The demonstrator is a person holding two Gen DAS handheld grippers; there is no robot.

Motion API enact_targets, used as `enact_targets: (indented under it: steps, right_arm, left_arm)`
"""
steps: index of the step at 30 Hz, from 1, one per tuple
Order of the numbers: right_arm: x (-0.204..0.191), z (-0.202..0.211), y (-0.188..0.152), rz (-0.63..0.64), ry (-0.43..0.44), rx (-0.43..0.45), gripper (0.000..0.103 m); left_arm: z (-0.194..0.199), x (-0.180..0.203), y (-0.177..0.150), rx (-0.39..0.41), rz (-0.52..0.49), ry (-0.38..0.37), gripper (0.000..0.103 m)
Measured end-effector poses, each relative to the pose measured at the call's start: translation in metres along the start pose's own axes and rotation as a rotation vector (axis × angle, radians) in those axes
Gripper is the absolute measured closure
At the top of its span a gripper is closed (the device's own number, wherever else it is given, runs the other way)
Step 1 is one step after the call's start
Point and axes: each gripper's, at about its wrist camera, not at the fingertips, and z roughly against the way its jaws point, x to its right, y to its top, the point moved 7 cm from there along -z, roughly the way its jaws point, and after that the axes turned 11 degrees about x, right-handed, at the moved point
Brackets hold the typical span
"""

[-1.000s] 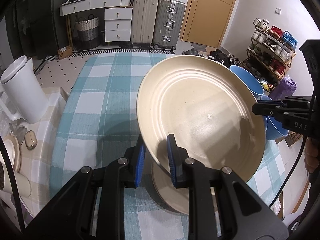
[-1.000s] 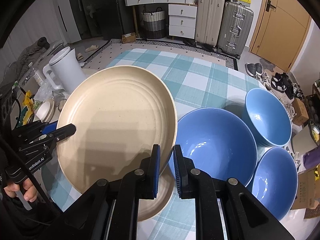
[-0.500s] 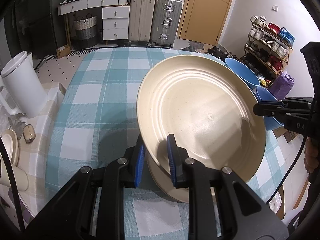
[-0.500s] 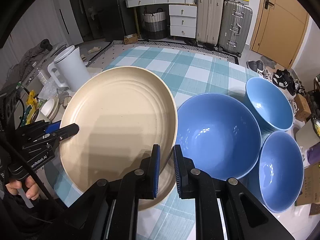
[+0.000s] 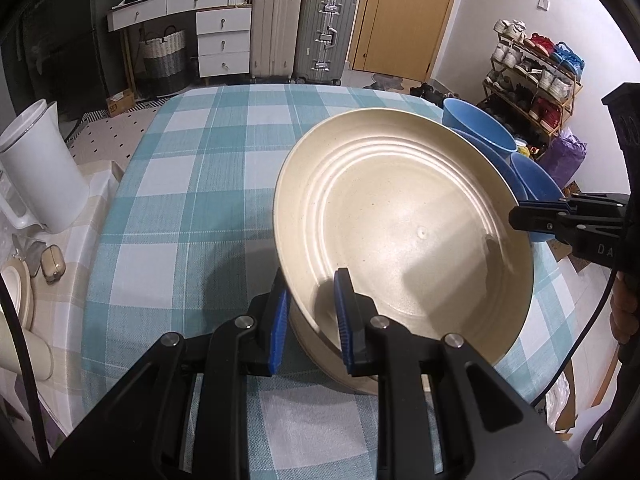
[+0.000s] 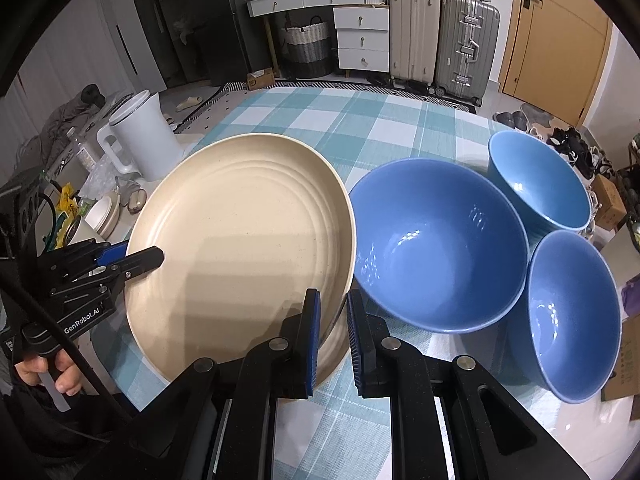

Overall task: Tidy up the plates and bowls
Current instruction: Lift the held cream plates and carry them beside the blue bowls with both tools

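A cream ridged plate [image 5: 400, 240] is held just above the checked tablecloth, tilted a little. My left gripper [image 5: 310, 280] is shut on its near-left rim. My right gripper [image 6: 332, 300] is shut on the opposite rim, next to the bowls. Each gripper also shows in the other's view: the right gripper [image 5: 520, 216] and the left gripper [image 6: 148, 254]. Right under the held plate a second cream plate [image 6: 336, 352] lies on the cloth, mostly hidden. To the right stand a large blue bowl [image 6: 436, 248] and two smaller blue bowls [image 6: 536, 180] [image 6: 572, 320].
A white jug [image 6: 140, 136] stands on a side counter left of the table, with small dishes and clutter beside it. The teal checked cloth [image 5: 200, 184] stretches away behind the plates. Suitcases, drawers and a shoe rack [image 5: 532, 76] line the far walls.
Both grippers have sunk together with the cream plate, which now hangs closer over the plate underneath. The grips are unchanged.
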Motion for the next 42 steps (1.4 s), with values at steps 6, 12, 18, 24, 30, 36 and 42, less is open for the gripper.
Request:
enact_targets:
  steps: [6, 12, 18, 24, 30, 36, 42]
  right_arm:
    - [-0.003, -0.005, -0.008, -0.003, 0.01, -0.007, 0.089]
    - [-0.003, -0.007, -0.017, -0.008, 0.011, -0.013, 0.089]
    - [-0.004, -0.011, -0.026, -0.015, 0.01, -0.026, 0.089]
    - [-0.003, -0.015, -0.031, -0.022, 0.011, -0.038, 0.089]
    - [-0.004, -0.023, -0.038, -0.028, 0.009, -0.059, 0.089]
    - [-0.003, -0.027, -0.04, -0.033, 0.003, -0.068, 0.089]
    - [-0.002, -0.031, -0.042, -0.037, 0.0, -0.077, 0.089]
  left_arm:
    - [-0.009, -0.005, -0.012, -0.021, 0.01, 0.003, 0.085]
    - [-0.018, -0.007, -0.021, -0.032, 0.011, 0.002, 0.085]
    - [-0.024, -0.005, -0.028, -0.035, -0.009, 0.021, 0.084]
    - [-0.03, -0.006, -0.033, -0.038, -0.01, 0.026, 0.084]
    - [-0.038, -0.008, -0.039, -0.043, -0.017, 0.04, 0.084]
    - [-0.046, -0.01, -0.044, -0.055, -0.004, 0.033, 0.084]
    - [-0.051, -0.011, -0.047, -0.062, -0.001, 0.024, 0.084]
